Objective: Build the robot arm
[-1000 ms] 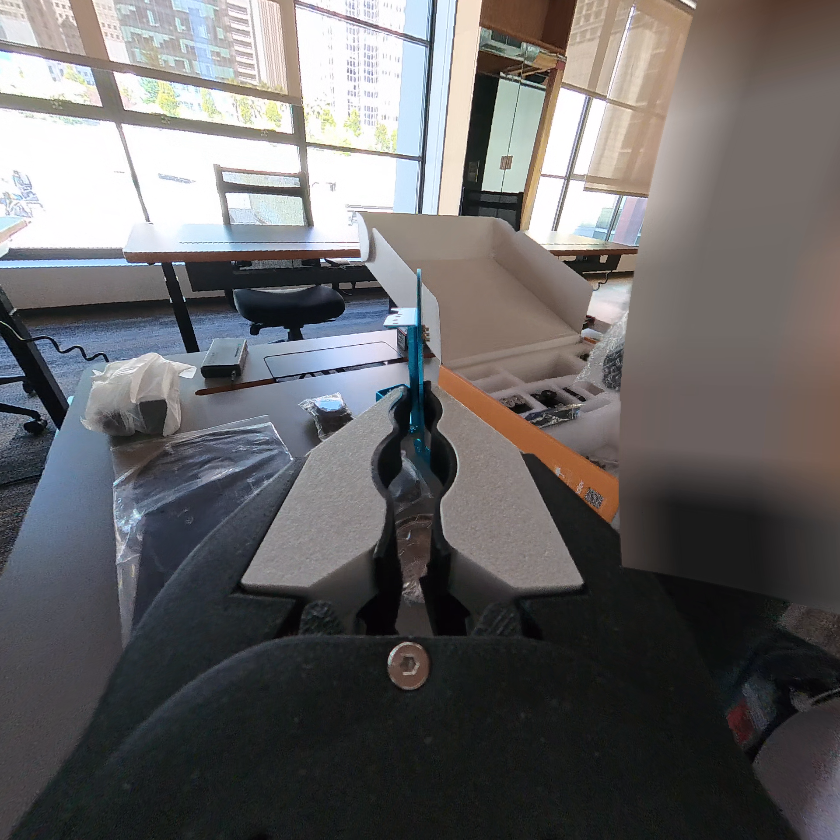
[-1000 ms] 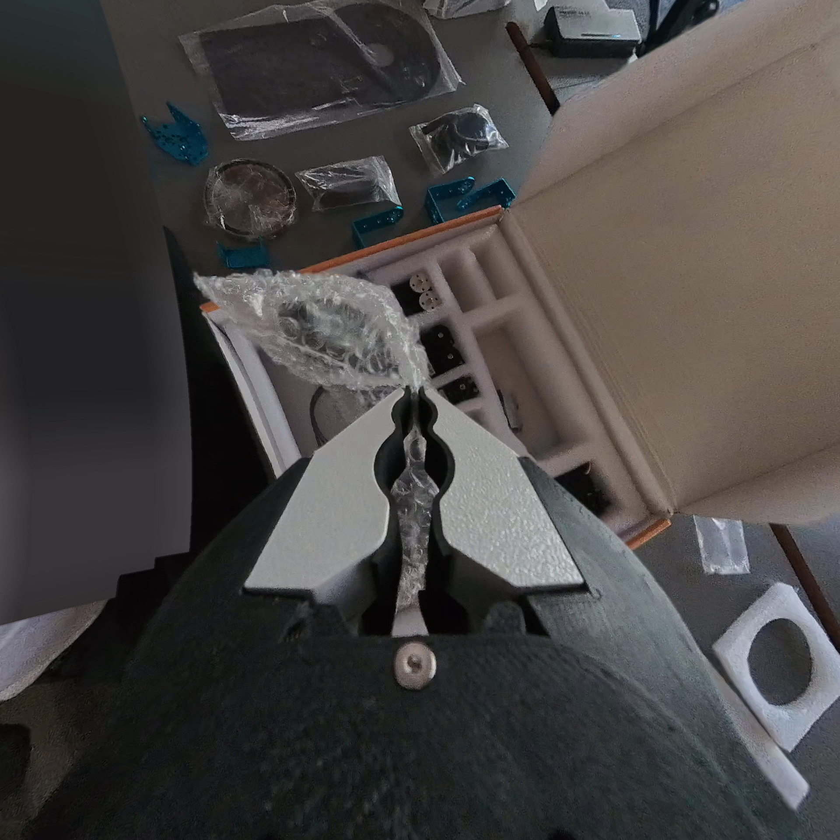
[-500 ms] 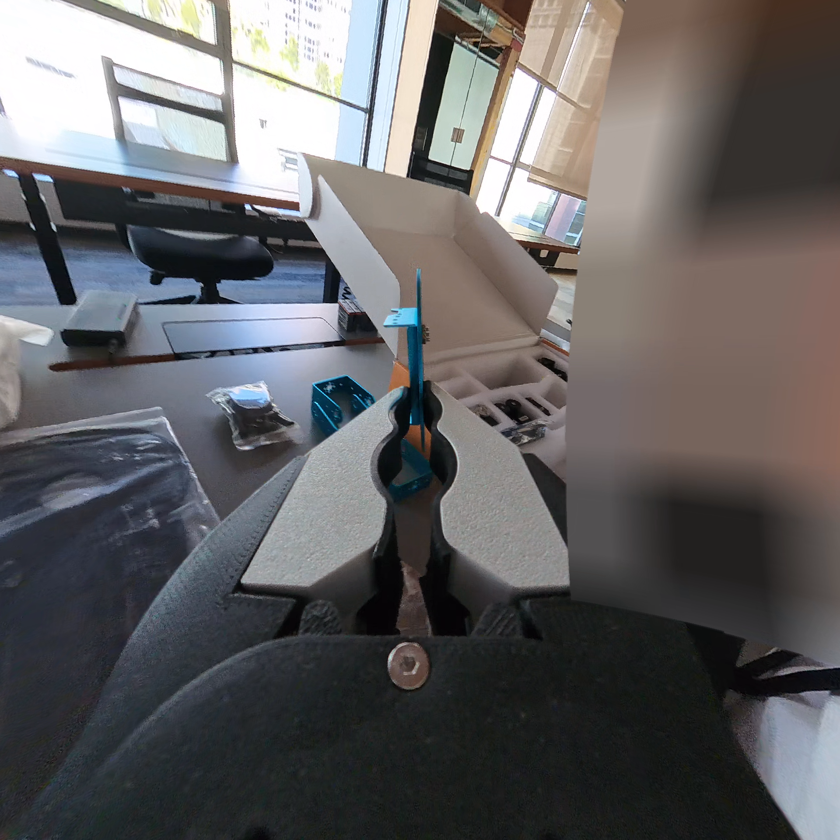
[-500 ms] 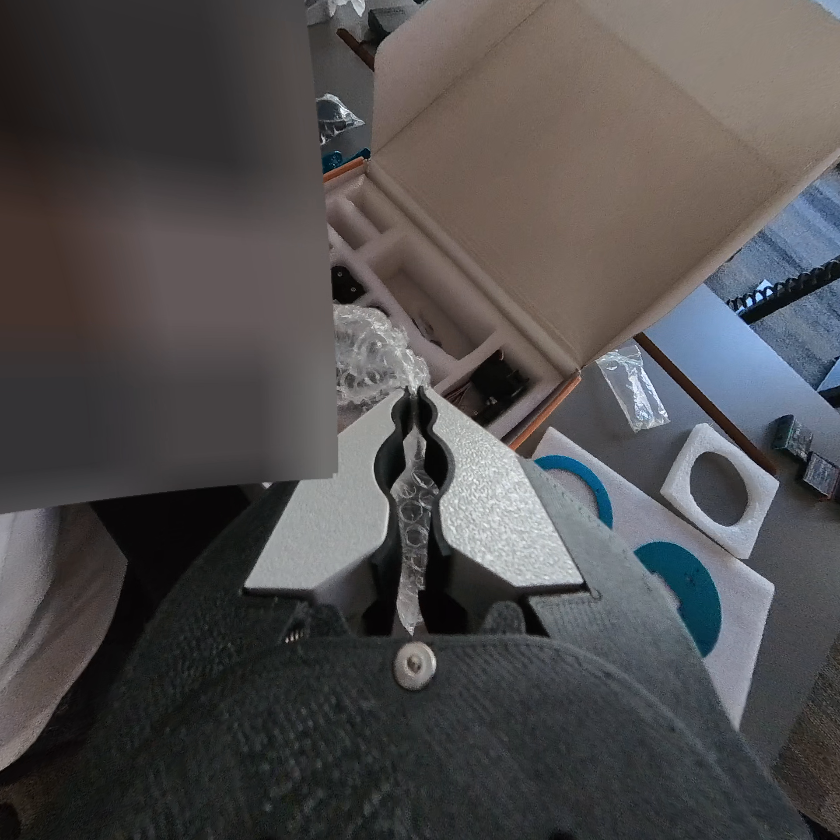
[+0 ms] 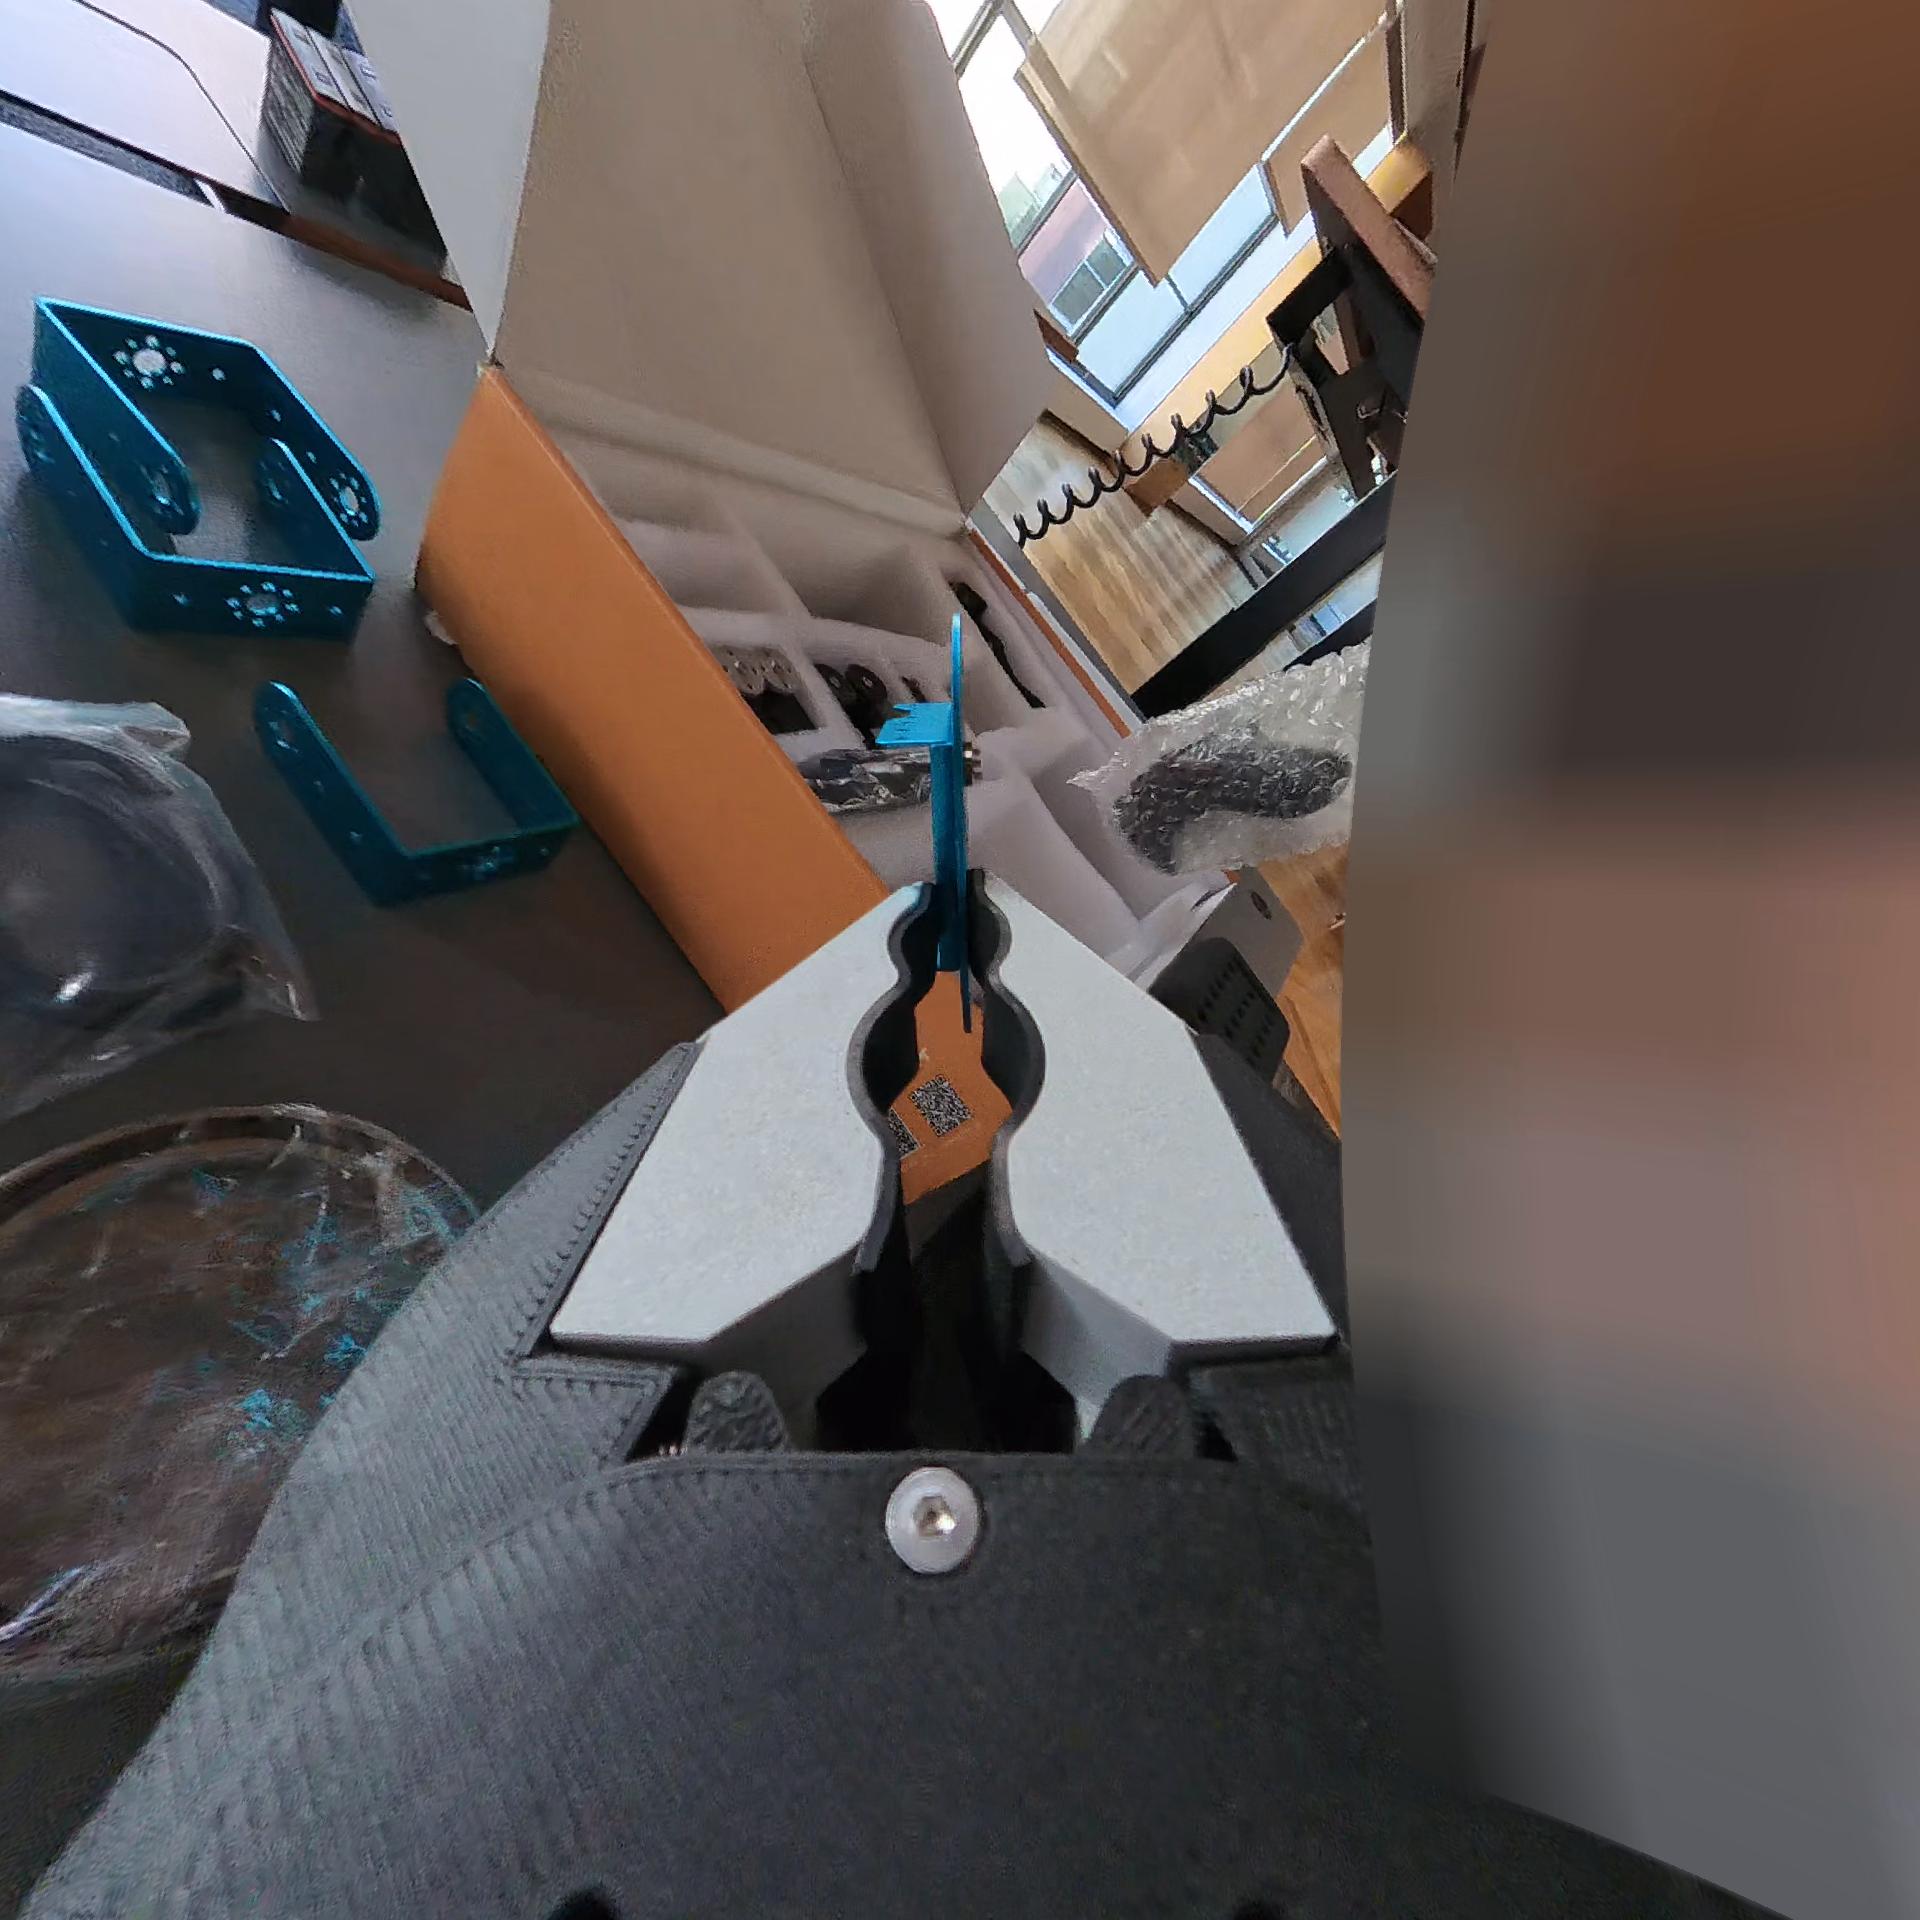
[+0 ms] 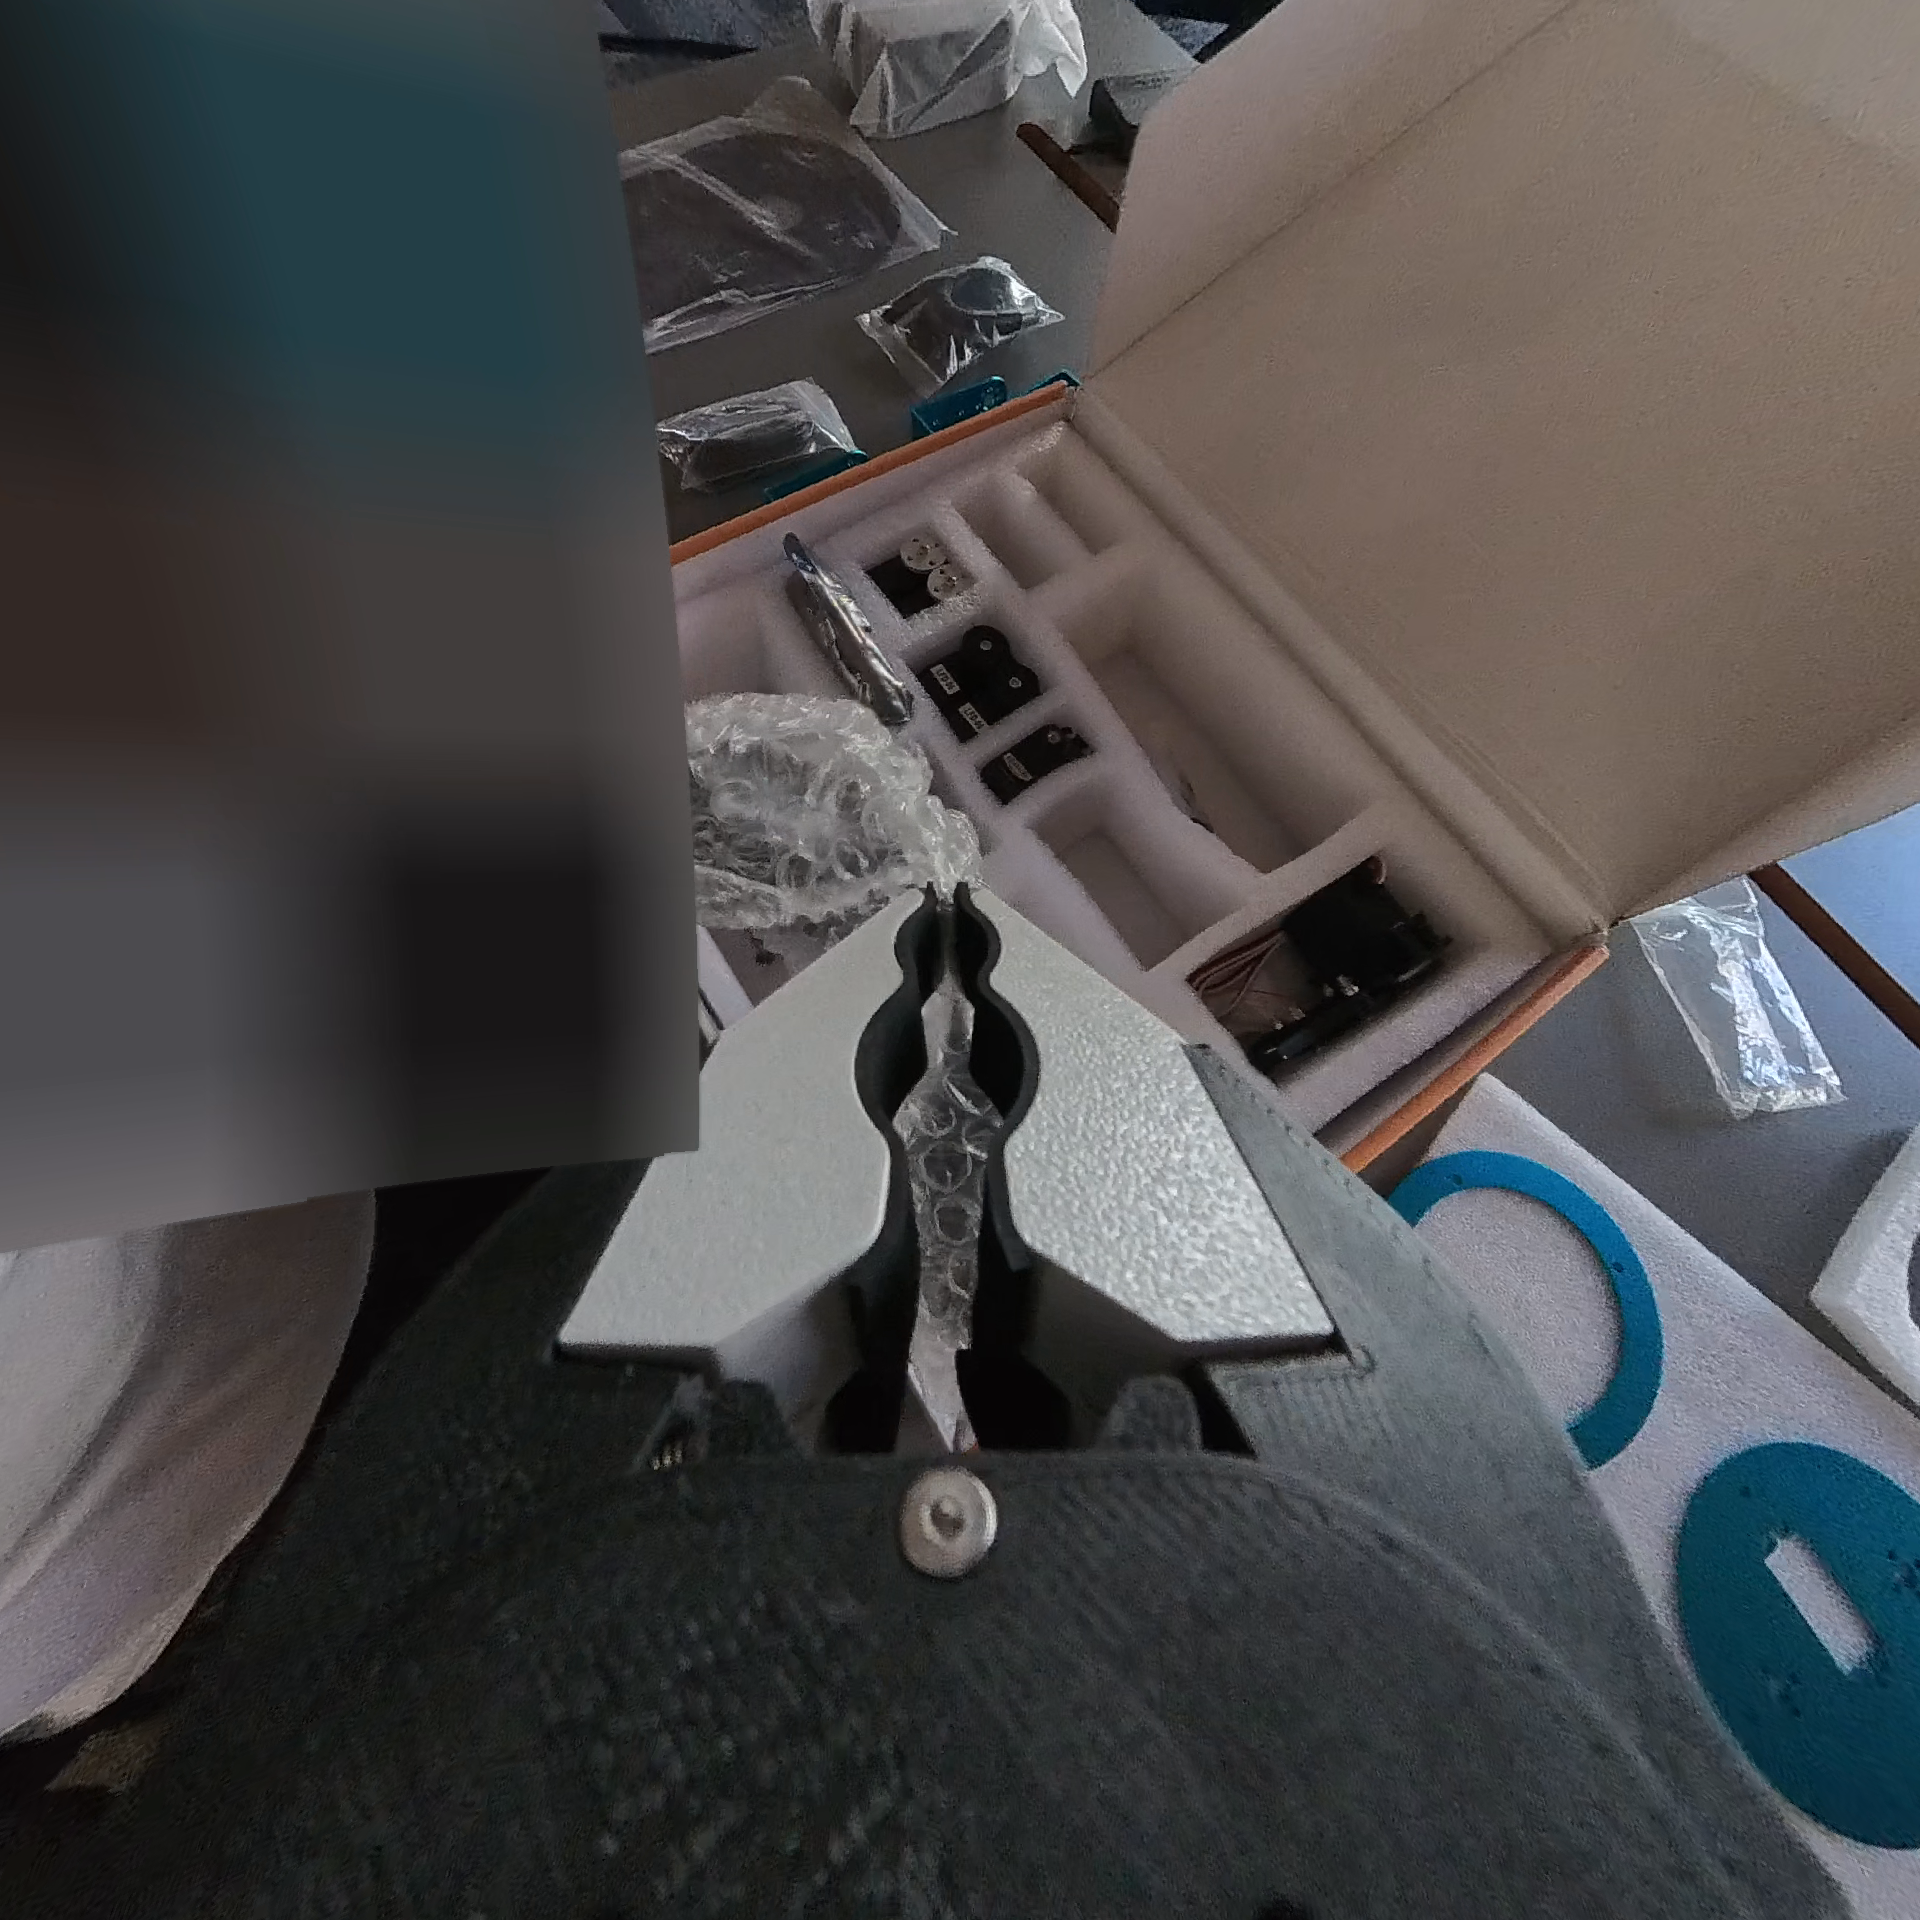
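Observation:
My left gripper (image 5: 951, 894) is shut on a thin blue metal bracket (image 5: 948, 790), held edge-on and upright above the near corner of an open orange box (image 5: 613, 675). My right gripper (image 6: 951, 896) is shut on a bubble-wrap bag (image 6: 810, 810) with dark parts inside, held over the box's white foam insert (image 6: 1101, 623). The bag also shows in the left wrist view (image 5: 1236, 779), with part of the right gripper under it. The foam pockets hold several small black parts (image 6: 987, 675). The box lid (image 6: 1507, 416) stands open.
Two blue U-shaped brackets (image 5: 187, 478) (image 5: 416, 800) lie on the dark table left of the box, with bagged dark parts (image 5: 114, 883) and a wrapped ring (image 5: 187, 1299). Right of the box lie white foam sheets with blue discs (image 6: 1808, 1621) and an empty clear bag (image 6: 1735, 997). There is about 30 centimetres between the tips of the two grippers.
My left gripper has dropped lower and moved right toward the box's orange corner, still holding the blue bracket. My right gripper has swung back over the foam insert with the bubble-wrap bag.

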A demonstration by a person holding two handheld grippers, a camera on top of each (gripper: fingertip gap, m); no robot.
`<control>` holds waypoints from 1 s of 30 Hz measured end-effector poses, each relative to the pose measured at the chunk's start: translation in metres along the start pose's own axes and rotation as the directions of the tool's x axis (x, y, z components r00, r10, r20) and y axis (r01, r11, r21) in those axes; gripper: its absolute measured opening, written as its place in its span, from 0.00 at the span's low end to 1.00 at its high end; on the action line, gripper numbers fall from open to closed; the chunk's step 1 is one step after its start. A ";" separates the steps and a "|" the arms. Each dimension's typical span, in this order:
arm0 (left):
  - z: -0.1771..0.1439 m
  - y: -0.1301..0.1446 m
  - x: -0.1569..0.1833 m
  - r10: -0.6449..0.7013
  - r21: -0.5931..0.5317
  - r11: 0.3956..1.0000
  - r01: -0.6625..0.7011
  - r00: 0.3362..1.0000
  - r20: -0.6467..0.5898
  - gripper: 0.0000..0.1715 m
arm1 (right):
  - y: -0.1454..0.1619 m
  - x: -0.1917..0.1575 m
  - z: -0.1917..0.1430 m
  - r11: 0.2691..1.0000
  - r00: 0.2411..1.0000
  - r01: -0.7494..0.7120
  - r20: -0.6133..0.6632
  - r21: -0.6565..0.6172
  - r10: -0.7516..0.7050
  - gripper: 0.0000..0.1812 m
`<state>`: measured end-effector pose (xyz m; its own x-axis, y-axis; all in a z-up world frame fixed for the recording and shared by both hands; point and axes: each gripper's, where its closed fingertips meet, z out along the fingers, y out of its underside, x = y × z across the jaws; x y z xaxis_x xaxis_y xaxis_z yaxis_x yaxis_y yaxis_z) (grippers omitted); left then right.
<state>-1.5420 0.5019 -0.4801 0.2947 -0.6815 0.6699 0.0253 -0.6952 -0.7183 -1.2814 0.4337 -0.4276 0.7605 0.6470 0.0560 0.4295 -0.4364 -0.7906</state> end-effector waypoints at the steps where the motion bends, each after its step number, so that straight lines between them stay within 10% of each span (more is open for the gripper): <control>1: 0.001 0.004 0.002 -0.001 -0.008 1.000 0.001 1.000 0.000 0.02 | 0.001 -0.002 -0.001 1.000 1.000 0.000 0.000 0.001 0.000 0.00; 30: -0.006 0.035 -0.002 0.094 -0.061 0.994 -0.091 0.994 0.046 0.02 | 0.020 -0.006 -0.025 0.999 0.992 -0.033 -0.118 0.012 0.034 0.00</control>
<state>-1.5473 0.4772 -0.5054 0.3394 -0.7326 0.5900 -0.0599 -0.6428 -0.7637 -1.2655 0.4054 -0.4289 0.8269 0.5533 0.1006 0.3982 -0.4498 -0.7994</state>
